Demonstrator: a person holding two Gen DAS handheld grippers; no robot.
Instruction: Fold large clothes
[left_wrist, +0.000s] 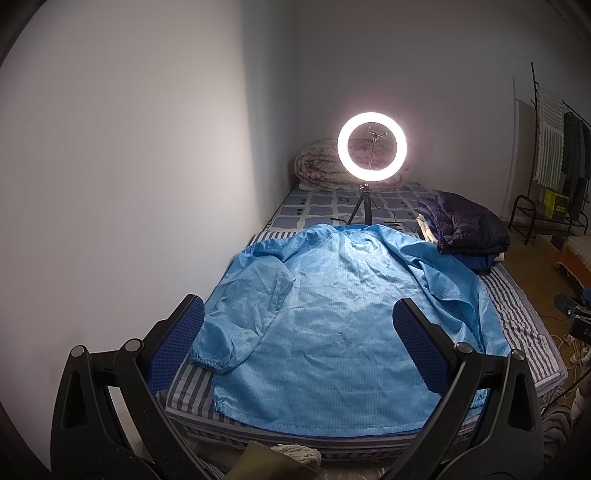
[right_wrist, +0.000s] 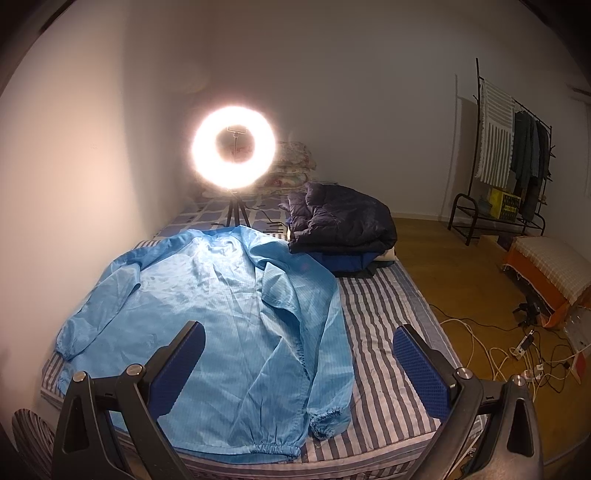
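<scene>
Light-blue jacket (left_wrist: 332, 325) lies spread flat, back side up, on the striped mattress (left_wrist: 517, 314) of a bed, hem toward the near edge and collar toward the far end. In the left wrist view, its left sleeve (left_wrist: 236, 314) runs down along the body, with the elastic cuff resting near the mattress's left edge. The right side of the jacket is bunched in loose folds. The left gripper (left_wrist: 299, 343) hangs above the near part of the jacket, its two blue-padded fingers (left_wrist: 177, 343) spread wide apart and holding nothing. Beyond the collar, a lit ring light (left_wrist: 372, 147) stands on a tripod on a blue checked sheet (left_wrist: 317, 206). A rolled floral quilt (left_wrist: 317, 162) lies against the far wall. A dark puffer jacket (left_wrist: 465, 221) sits on top of a stack of folded clothes at the far right of the bed, just beside the blue jacket's right shoulder.

In the right wrist view, the jacket (right_wrist: 207, 302) occupies the left half of the mattress (right_wrist: 388, 332). Its right sleeve (right_wrist: 325, 350) lies along the body, cuff near the hem. The right gripper (right_wrist: 299, 365) is above the near edge of the bed, fingers (right_wrist: 421, 369) spread wide and empty; the left finger overlaps the jacket in the picture, while the right one is over bare striped mattress. The ring light (right_wrist: 233, 147) and puffer jacket (right_wrist: 340, 221) stand at the far end. A clothes rack (right_wrist: 517, 155) stands by the far right wall, and cables (right_wrist: 517, 354) lie on the wooden floor.
</scene>
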